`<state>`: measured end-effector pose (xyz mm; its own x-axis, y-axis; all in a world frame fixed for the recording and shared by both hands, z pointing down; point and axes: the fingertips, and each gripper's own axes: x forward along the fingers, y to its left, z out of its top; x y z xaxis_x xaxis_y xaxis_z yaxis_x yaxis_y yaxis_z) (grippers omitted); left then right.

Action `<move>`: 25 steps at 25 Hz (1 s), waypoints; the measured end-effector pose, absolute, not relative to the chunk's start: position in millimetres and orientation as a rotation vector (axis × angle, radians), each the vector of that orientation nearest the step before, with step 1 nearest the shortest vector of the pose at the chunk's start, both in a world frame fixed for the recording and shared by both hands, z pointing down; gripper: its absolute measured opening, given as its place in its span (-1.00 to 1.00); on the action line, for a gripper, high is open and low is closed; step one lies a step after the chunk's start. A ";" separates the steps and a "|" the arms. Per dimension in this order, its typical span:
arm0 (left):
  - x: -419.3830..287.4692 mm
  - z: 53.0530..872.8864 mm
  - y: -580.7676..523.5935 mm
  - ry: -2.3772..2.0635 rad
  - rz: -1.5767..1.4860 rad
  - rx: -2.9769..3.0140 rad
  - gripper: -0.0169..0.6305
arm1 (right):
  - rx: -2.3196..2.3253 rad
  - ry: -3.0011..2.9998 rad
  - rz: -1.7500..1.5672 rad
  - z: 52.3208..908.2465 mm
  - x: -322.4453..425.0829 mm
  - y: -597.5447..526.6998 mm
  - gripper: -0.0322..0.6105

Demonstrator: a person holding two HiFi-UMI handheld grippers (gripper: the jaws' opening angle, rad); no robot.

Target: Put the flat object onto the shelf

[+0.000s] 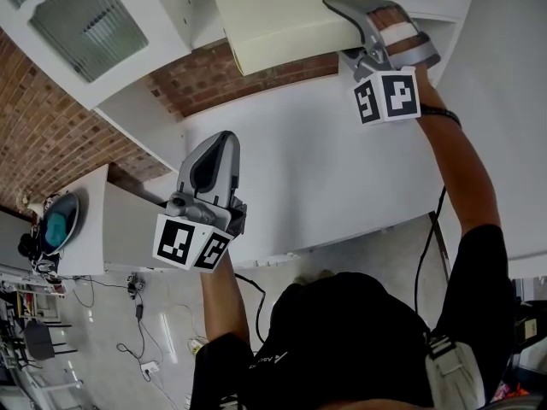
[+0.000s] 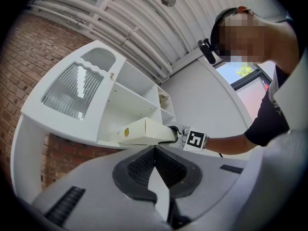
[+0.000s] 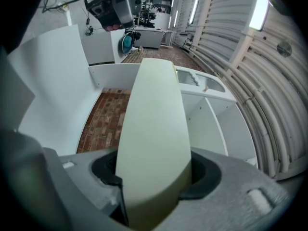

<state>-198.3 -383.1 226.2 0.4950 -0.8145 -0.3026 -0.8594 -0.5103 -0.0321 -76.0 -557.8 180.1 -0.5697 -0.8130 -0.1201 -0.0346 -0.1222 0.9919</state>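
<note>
room: brick wall [image 1: 51,135], white shelf [image 2: 127,97]
flat object [image 3: 154,129]: clamped in right gripper [image 3: 154,173], sticking out ahead
left gripper [image 2: 155,153]: closed, empty

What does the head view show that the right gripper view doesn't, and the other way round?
Only the head view: the marker cube on the right gripper and the person's arm behind it. Only the right gripper view: the ribbed ceiling overhead, and a close look at the jaws pressed on either side of the flat object. Both: the right gripper holding that cream flat object, with the brick wall beyond.
</note>
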 end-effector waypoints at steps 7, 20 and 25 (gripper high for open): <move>-204.6 222.2 -408.8 1.391 0.357 -2.584 -0.95 | 0.940 -1.559 -1.721 178.4 -93.4 -588.2 -0.03; -228.3 225.1 -442.8 1.346 0.357 -2.623 -0.95 | 0.937 -1.525 -1.698 175.3 -123.7 -626.0 -0.01; -229.3 229.3 -451.7 1.322 0.359 -2.639 -0.95 | 0.951 -1.526 -1.685 181.2 -126.2 -628.0 0.02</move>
